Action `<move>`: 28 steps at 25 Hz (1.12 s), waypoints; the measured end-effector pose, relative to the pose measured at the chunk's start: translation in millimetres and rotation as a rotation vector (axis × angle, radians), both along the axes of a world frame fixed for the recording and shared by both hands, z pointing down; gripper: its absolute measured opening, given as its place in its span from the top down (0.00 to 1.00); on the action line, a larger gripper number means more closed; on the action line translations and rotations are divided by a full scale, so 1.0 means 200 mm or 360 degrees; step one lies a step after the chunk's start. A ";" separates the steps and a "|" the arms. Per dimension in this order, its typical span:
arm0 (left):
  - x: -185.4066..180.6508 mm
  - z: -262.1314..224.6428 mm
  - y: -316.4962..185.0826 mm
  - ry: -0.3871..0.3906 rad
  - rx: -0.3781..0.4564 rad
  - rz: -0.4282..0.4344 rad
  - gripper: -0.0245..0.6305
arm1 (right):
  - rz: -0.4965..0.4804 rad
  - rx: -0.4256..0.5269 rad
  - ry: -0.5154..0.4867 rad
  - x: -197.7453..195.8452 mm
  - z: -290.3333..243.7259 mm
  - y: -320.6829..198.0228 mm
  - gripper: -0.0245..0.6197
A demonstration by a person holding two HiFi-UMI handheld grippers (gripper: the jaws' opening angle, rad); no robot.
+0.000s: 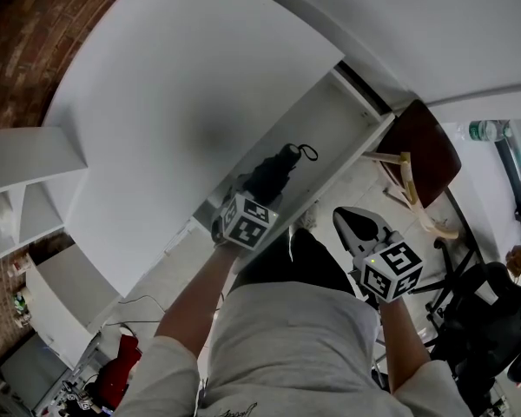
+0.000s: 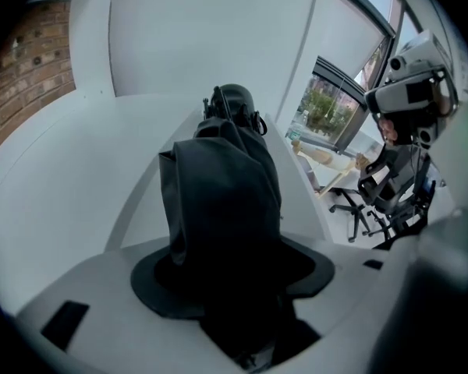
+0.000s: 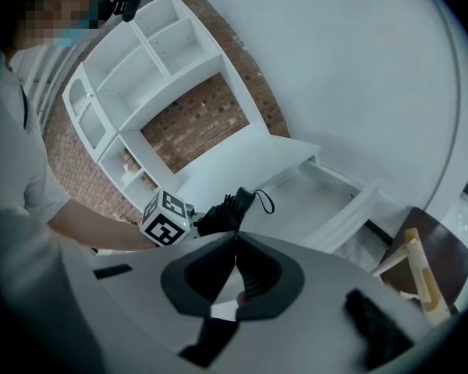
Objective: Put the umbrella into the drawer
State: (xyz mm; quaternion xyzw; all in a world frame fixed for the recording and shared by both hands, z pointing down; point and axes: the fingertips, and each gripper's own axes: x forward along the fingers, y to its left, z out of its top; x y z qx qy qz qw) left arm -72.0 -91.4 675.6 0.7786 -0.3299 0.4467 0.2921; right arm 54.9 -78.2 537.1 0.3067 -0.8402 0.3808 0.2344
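Over the open white drawer (image 1: 330,137), the left gripper (image 1: 247,200) holds the black umbrella (image 1: 273,174). Its jaws stand wide and squeeze the fat folded bundle between them. The gripper tips down, so the end with the little loop (image 1: 308,153) points into the drawer. I think that is so the long umbrella can go in lying along the drawer and not bump the sides. It looks low, near the drawer's front, but I cannot tell if it touches the bottom.

The right gripper (image 1: 354,222) hangs back by the person's tummy, well apart from the drawer. Its jaws are pressed together with nothing in them. I think it waits there to stay out of the way, and maybe to push the drawer closed later.

The head view shows both grippers and the whole drawer from above. The left gripper view shows up close how the cloth fills the jaws, which the head view hides behind the marker cube (image 1: 245,220). The right gripper view shows its own closed jaws, and also white shelves (image 3: 140,68) on a brick wall.
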 end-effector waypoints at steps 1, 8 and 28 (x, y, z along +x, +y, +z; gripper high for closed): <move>0.00 0.02 0.00 -0.0007 -0.0008 0.0006 0.54 | 0.0000 -0.0002 -0.0001 0.00 0.00 0.00 0.92; 0.01 0.14 0.00 -0.0041 -0.0095 0.0023 0.54 | 0.0007 -0.0028 -0.0007 0.01 0.04 0.00 0.92; 0.07 0.32 -0.04 -0.0095 -0.0243 0.0022 0.54 | 0.0048 -0.0079 -0.0019 0.02 0.10 0.02 0.92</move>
